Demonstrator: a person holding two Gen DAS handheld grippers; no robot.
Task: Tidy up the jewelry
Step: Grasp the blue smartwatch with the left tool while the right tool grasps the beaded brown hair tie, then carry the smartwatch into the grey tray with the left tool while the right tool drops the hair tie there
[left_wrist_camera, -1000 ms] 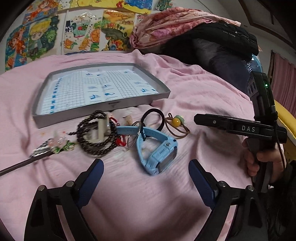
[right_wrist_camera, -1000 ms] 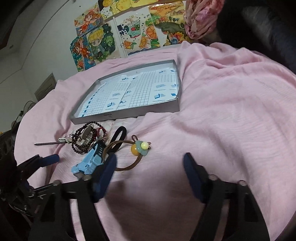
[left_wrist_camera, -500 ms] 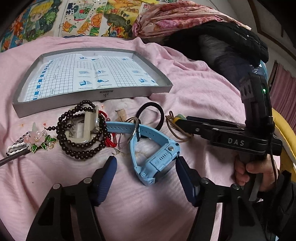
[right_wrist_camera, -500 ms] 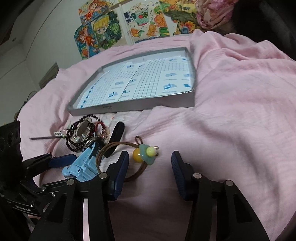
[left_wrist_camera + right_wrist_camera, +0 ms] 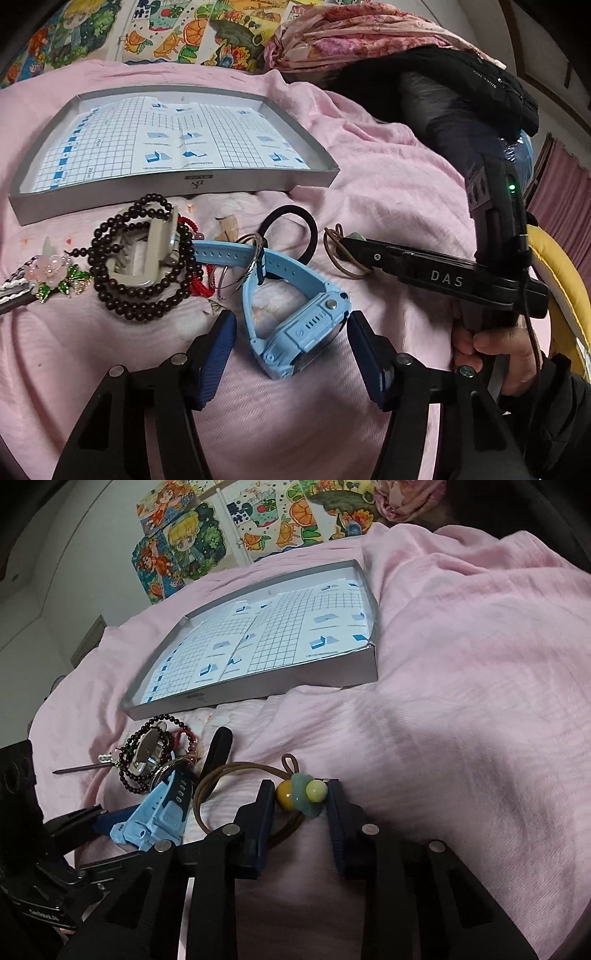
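Left wrist view, items listed by size, each placed relative to the grey tray (image 5: 173, 182).

Pink bedspread (image 5: 388, 177): carried everything; the tray sat on it, lined with gridded paper and holding no jewelry.

Right gripper (image 5: 300, 801): well in front of the tray's right end. Over the past second its jaws had narrowed from wide apart to a slim gap either side of the bead charm (image 5: 303, 794) on the brown hair tie (image 5: 236, 771). Pads looked just beside the beads; contact could not be confirmed.

Left gripper (image 5: 291, 332): in front of the tray's middle. It had advanced and partly closed; its jaws, about half open, flanked the case of the blue watch (image 5: 306, 328) with visible gaps, gripping nothing.

Dark bead bracelet (image 5: 144, 258): just in front of the tray's left half, looped around a beige clip.

Black hair band (image 5: 291, 232): in front of the tray's right corner, touching the watch strap.

Flower hairpin (image 5: 48, 275): leftmost of the heap.

Judgement: both tools were placed for simultaneous pickups; nothing was sorted yet, so the task was at its start.
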